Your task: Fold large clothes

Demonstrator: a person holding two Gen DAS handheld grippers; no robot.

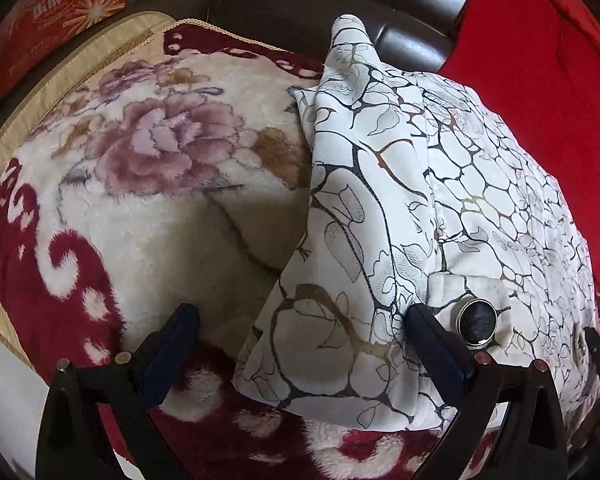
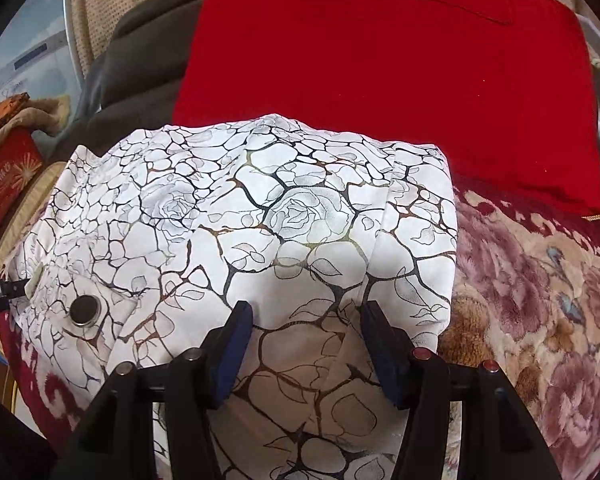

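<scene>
A white garment (image 1: 440, 184) printed with black and gold crackle lines and roses lies folded on a plush floral blanket (image 1: 152, 160). It bears a large dark button (image 1: 477, 323). My left gripper (image 1: 300, 316) is open wide at the garment's near left corner. One fingertip is over the blanket, and the other is at the cloth beside the button. My right gripper (image 2: 306, 316) is open above the near edge of the garment (image 2: 284, 208), with flat cloth under its fingers and nothing pinched. The button (image 2: 85, 310) shows at the left of the right wrist view.
A red cushion (image 2: 380, 60) leans on the dark sofa back (image 1: 300, 4) behind the garment. A red printed box (image 1: 56, 12) stands at the far left. The blanket (image 2: 540, 300) spreads to the right of the garment.
</scene>
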